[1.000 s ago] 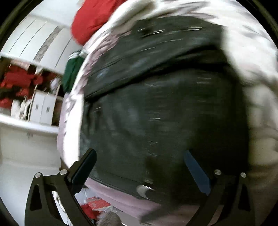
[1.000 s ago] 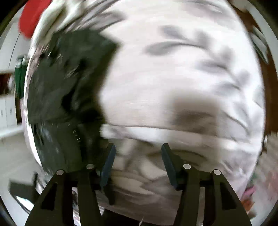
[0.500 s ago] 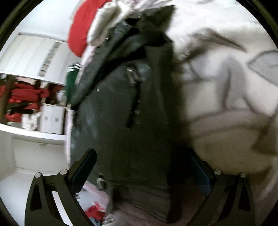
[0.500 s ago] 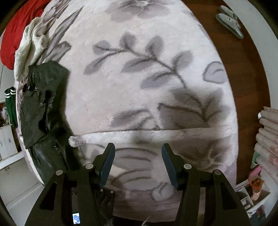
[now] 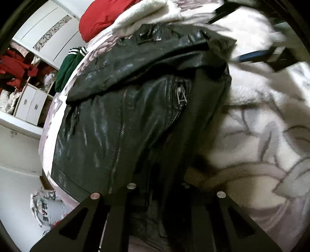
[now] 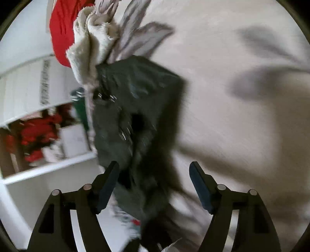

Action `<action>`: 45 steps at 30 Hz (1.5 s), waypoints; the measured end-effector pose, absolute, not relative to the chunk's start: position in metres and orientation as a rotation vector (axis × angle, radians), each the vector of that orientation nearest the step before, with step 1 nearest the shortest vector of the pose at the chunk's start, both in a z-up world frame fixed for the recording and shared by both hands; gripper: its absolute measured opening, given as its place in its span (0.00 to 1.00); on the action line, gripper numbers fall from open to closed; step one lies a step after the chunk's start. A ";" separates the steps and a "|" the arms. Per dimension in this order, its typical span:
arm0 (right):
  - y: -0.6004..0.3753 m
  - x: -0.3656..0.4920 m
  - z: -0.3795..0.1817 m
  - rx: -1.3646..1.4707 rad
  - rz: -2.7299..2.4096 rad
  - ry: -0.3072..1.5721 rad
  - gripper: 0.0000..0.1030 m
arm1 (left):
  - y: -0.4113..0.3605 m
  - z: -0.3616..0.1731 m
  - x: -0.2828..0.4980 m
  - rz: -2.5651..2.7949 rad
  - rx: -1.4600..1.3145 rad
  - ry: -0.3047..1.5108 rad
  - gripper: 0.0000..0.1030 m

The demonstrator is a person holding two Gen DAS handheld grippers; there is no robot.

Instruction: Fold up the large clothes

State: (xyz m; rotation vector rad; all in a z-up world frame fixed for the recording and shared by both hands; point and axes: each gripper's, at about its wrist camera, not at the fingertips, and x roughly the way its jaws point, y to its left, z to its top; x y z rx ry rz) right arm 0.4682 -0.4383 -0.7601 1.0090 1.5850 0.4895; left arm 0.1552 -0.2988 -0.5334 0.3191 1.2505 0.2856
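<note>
A black leather jacket with metal zippers lies partly folded on a pale floral blanket. My left gripper is shut on the jacket's near hem; its fingertips are buried in the leather. In the right wrist view the jacket lies ahead and left, blurred by motion. My right gripper is open and empty, its blue-padded fingers spread just above the jacket's near edge. The right gripper also shows blurred at the top right of the left wrist view.
A cream fleece garment and a red garment lie at the blanket's far end. A green striped garment hangs off the edge. White shelves with red clothes stand to the left. More clothes lie on the floor below.
My left gripper has closed on the jacket's hem. My right gripper has swung left, from over the bare blanket to over the jacket, staying open.
</note>
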 end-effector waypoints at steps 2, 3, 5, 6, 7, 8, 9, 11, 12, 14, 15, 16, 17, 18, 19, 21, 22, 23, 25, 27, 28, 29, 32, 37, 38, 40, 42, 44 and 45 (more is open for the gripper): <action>-0.420 0.485 -0.782 1.088 0.525 1.598 0.74 | -0.298 -0.526 0.154 0.265 0.312 1.246 0.11; -0.412 0.490 -0.790 1.103 0.526 1.624 0.74 | -0.293 -0.522 0.157 0.253 0.301 1.247 0.11; -0.390 0.497 -0.800 1.132 0.535 1.673 0.62 | -0.284 -0.514 0.159 0.230 0.273 1.251 0.11; -0.382 0.499 -0.797 1.120 0.508 1.673 0.42 | -0.280 -0.511 0.158 0.221 0.253 1.256 0.11; -0.374 0.500 -0.791 1.093 0.486 1.675 0.33 | -0.273 -0.506 0.159 0.210 0.225 1.256 0.11; -0.365 0.503 -0.777 1.039 0.440 1.676 0.31 | -0.265 -0.500 0.160 0.203 0.208 1.254 0.10; -0.358 0.504 -0.764 1.020 0.423 1.669 0.28 | -0.256 -0.493 0.161 0.196 0.178 1.252 0.06; -0.338 0.513 -0.723 0.929 0.429 1.647 0.27 | -0.232 -0.475 0.160 0.185 0.086 1.241 0.06; -0.326 0.517 -0.704 0.873 0.440 1.638 0.27 | -0.221 -0.469 0.161 0.179 0.053 1.238 0.06; -0.291 0.525 -0.668 0.757 0.453 1.631 0.27 | -0.191 -0.453 0.162 0.168 -0.041 1.228 0.06; -0.269 0.529 -0.652 0.691 0.452 1.632 0.26 | -0.180 -0.449 0.162 0.166 -0.072 1.228 0.06; -0.253 0.532 -0.642 0.653 0.448 1.635 0.26 | -0.167 -0.446 0.163 0.167 -0.107 1.229 0.06; -0.230 0.537 -0.632 0.605 0.447 1.644 0.26 | -0.146 -0.441 0.163 0.168 -0.160 1.229 0.06; -0.204 0.540 -0.624 0.554 0.448 1.650 0.26 | -0.133 -0.438 0.162 0.170 -0.202 1.231 0.06; -0.175 0.543 -0.617 0.496 0.451 1.654 0.26 | -0.110 -0.436 0.160 0.175 -0.261 1.231 0.06; -0.129 0.548 -0.611 0.421 0.445 1.668 0.26 | -0.072 -0.435 0.158 0.192 -0.344 1.229 0.06; -0.099 0.548 -0.609 0.386 0.445 1.675 0.26 | -0.049 -0.438 0.157 0.203 -0.388 1.231 0.06; -0.072 0.549 -0.611 0.351 0.443 1.680 0.25 | -0.028 -0.442 0.157 0.217 -0.421 1.235 0.06; -0.014 0.553 -0.623 0.265 0.438 1.693 0.25 | 0.008 -0.455 0.158 0.226 -0.472 1.251 0.06; 0.025 0.552 -0.645 0.198 0.419 1.721 0.27 | 0.045 -0.485 0.158 0.232 -0.540 1.288 0.12; 0.048 0.554 -0.664 0.158 0.376 1.746 0.35 | 0.061 -0.502 0.159 0.215 -0.577 1.313 0.18; 0.064 0.555 -0.678 0.112 0.358 1.767 0.41 | 0.080 -0.526 0.158 0.171 -0.652 1.351 0.22; 0.082 0.556 -0.705 0.153 0.321 1.811 0.64 | 0.119 -0.556 0.144 0.067 -0.897 1.364 0.34; 0.038 0.553 -0.677 0.495 0.528 1.788 0.70 | 0.141 -0.550 0.111 -0.017 -1.068 1.279 0.56; 0.024 0.552 -0.671 0.527 0.539 1.773 0.70 | 0.141 -0.549 0.105 -0.013 -1.070 1.272 0.60; -0.011 0.548 -0.656 0.525 0.512 1.724 0.72 | 0.137 -0.552 0.100 -0.021 -1.082 1.255 0.64; -0.052 0.542 -0.647 0.481 0.452 1.693 0.73 | 0.132 -0.562 0.101 -0.017 -1.070 1.262 0.66; -0.090 0.537 -0.651 0.471 0.396 1.700 0.74 | 0.128 -0.576 0.108 -0.003 -1.059 1.277 0.67; -0.107 0.538 -0.657 0.480 0.376 1.706 0.74 | 0.132 -0.579 0.114 0.000 -1.057 1.281 0.67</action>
